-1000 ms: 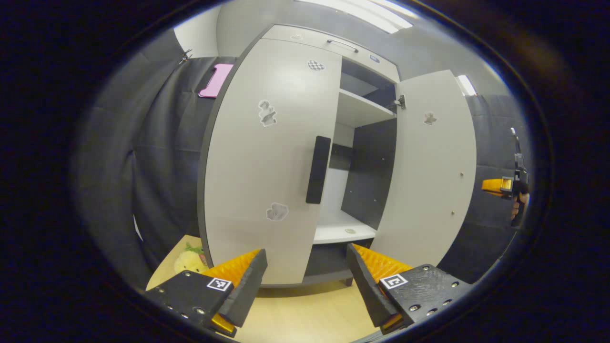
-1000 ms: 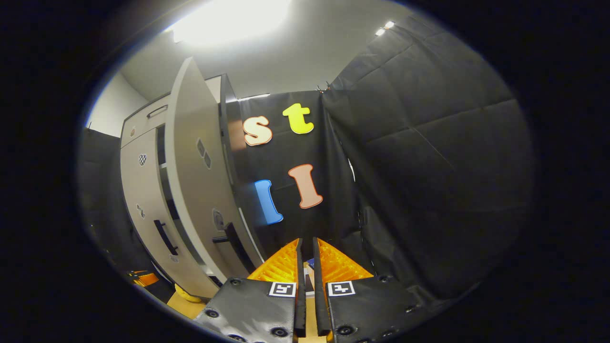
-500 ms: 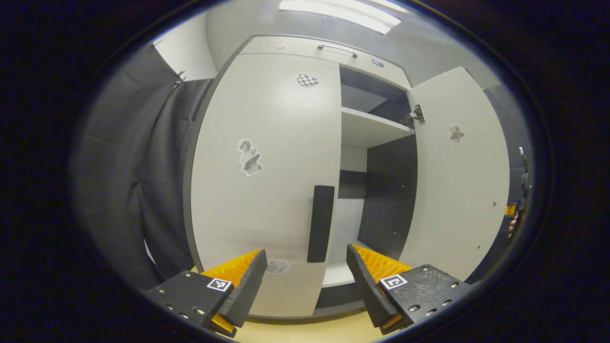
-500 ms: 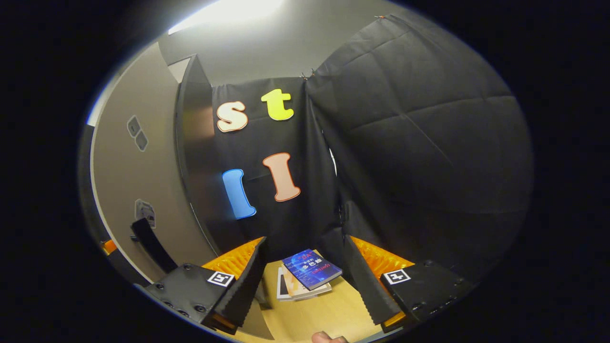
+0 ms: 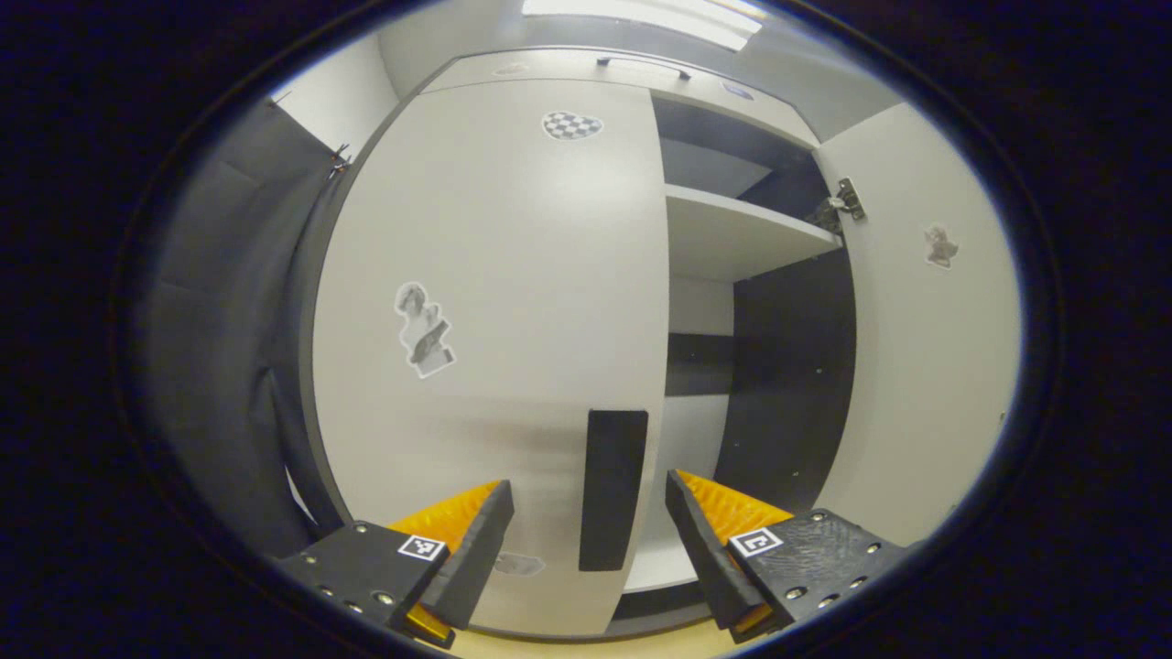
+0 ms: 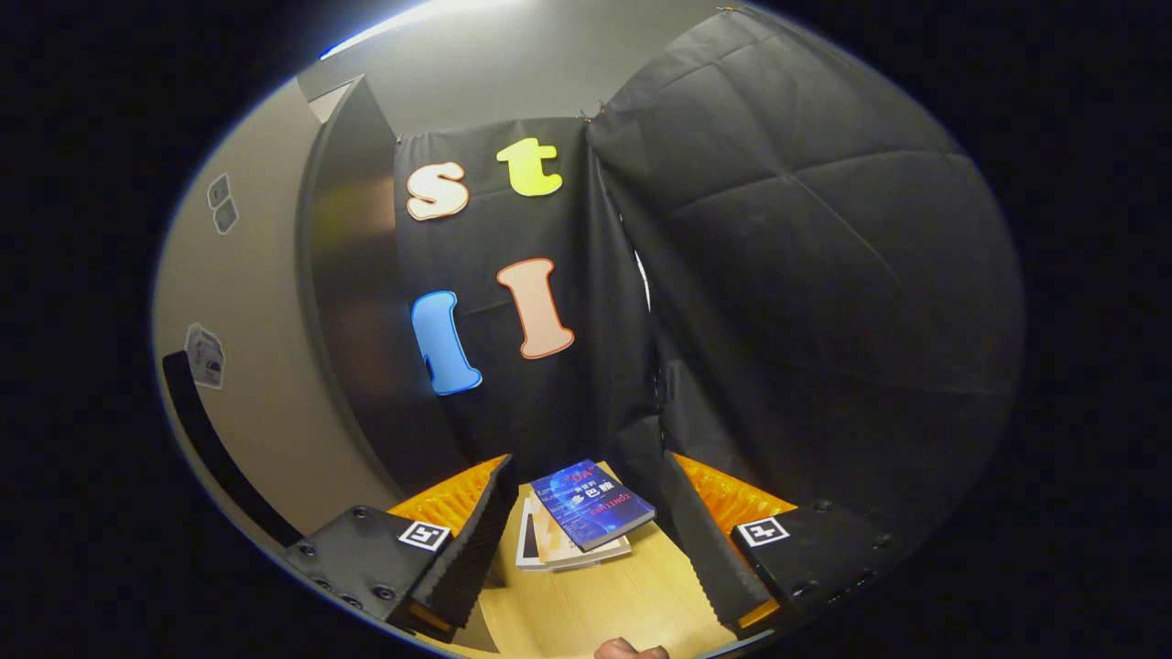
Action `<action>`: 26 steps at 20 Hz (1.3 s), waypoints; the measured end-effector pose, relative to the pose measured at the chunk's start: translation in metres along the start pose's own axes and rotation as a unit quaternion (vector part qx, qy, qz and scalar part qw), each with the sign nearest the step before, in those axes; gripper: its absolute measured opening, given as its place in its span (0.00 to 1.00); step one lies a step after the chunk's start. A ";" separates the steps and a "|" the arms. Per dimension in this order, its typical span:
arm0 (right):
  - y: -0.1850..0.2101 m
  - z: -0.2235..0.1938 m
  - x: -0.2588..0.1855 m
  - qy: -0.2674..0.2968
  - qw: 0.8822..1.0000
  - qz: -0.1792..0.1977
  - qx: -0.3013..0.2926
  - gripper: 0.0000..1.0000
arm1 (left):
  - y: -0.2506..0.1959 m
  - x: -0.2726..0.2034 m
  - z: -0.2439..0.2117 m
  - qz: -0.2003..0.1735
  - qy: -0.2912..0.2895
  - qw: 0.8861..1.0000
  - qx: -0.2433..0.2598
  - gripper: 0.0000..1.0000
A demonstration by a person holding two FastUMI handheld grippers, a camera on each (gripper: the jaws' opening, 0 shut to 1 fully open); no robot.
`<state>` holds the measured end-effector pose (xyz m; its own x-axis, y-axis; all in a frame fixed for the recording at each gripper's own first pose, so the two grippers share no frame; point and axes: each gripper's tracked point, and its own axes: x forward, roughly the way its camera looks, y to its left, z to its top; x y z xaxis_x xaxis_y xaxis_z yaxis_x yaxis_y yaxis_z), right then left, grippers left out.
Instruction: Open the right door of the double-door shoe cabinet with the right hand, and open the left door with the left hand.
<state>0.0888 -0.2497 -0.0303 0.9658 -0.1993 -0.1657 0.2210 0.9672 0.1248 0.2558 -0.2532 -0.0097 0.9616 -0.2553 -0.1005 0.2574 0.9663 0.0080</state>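
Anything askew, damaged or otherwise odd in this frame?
Nothing stands out. The right door hangs open on its hinge, the left door is shut, and its handle sits between the open left claw's fingers, untouched. A stack of books lies on the floor.

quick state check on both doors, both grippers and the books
left door: shut, handle between the open jaws, untouched
right door: swung open
left gripper: open
right gripper: open, holding nothing
books: stacked flat on the floor
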 end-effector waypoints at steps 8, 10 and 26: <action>-0.017 -0.019 0.028 0.028 0.999 -0.004 0.026 0.98 | -0.002 0.016 0.004 0.055 -0.005 0.998 -0.002 0.35; -0.016 -0.016 0.034 0.025 1.000 -0.004 0.014 0.98 | -0.003 0.015 0.004 0.066 -0.004 0.998 0.020 0.28; 0.027 -0.004 0.006 0.016 0.999 0.021 -0.021 0.98 | -0.001 0.002 0.000 0.017 -0.020 1.000 -0.013 0.05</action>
<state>0.0999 -0.2247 -0.0316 0.9691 -0.1537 -0.1927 0.1736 0.9806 0.0907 0.2577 -0.2552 -0.0102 0.9729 -0.2230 -0.0610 0.2225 0.9748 -0.0151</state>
